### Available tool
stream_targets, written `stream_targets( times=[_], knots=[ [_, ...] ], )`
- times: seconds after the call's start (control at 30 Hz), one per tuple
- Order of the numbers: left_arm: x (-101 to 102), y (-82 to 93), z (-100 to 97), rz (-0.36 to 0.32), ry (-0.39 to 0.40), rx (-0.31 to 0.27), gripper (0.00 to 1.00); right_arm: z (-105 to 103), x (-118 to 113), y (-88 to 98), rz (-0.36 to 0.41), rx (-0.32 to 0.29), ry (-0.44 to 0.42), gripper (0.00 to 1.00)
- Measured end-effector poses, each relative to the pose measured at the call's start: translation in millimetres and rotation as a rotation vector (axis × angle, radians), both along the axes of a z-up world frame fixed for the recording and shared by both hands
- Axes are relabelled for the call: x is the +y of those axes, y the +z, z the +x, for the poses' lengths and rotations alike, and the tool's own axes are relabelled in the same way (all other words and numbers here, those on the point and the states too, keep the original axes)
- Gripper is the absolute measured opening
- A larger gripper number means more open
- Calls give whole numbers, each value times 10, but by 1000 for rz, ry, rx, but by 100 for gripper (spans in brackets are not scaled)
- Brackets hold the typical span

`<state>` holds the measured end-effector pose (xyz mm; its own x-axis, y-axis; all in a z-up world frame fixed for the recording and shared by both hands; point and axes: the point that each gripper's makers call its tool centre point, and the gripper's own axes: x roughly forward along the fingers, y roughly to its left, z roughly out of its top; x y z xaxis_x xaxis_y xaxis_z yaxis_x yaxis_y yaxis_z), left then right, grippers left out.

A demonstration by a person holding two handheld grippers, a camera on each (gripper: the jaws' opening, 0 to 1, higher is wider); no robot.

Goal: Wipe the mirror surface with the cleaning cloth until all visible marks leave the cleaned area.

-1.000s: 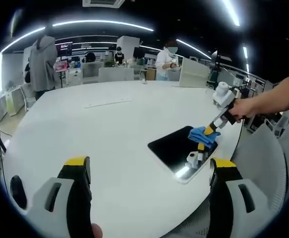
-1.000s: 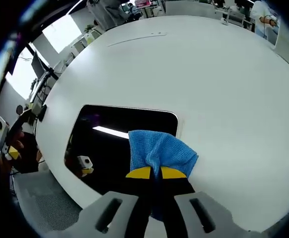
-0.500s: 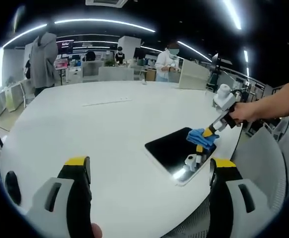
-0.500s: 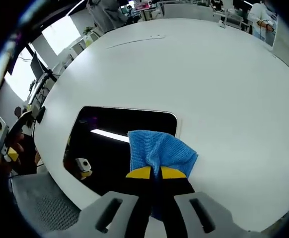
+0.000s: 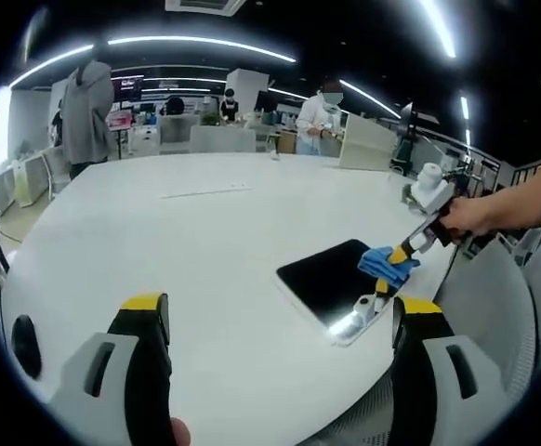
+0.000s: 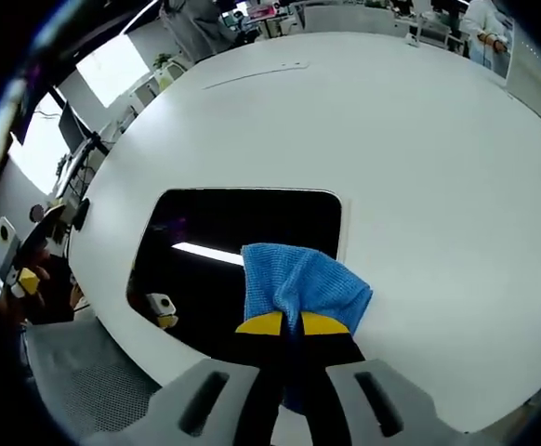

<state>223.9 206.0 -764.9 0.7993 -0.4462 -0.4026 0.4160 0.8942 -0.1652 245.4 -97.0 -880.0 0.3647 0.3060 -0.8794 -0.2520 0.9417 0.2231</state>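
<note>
A: Mirror (image 6: pixel 243 242) — where does it lie?

B: Flat on the white surface (image 6: pixel 419 149), near its edge, so the cloth can press straight down on it.

A: And the cloth (image 6: pixel 300 283)?

B: Pinched in the right gripper (image 6: pixel 287 323), jaws closed on a fold, with the loose blue part over the mirror's right-hand part. It looks to be touching the glass, though I can't be sure.

A: The hand?

B: In the left gripper view a hand (image 5: pixel 466 216) holds that gripper (image 5: pixel 393 259) slanted down. The left gripper (image 5: pixel 275 311) hangs back over the surface, jaws wide, empty.
</note>
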Motion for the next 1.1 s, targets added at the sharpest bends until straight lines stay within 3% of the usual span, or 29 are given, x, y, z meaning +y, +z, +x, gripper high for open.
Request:
stream_targets(
  times=[0.27, 0.8, 1.1],
  knots=[
    [-5, 11, -17, -26, 15, -3, 99, -136, 28, 4, 9, 25, -9, 0],
    [32, 1, -88, -14, 13, -8, 99, -352, 47, 1, 52, 53, -41, 0],
    [81, -16, -76, -11, 9, -7, 99, -356, 61, 5, 41, 53, -28, 0]
  ],
)
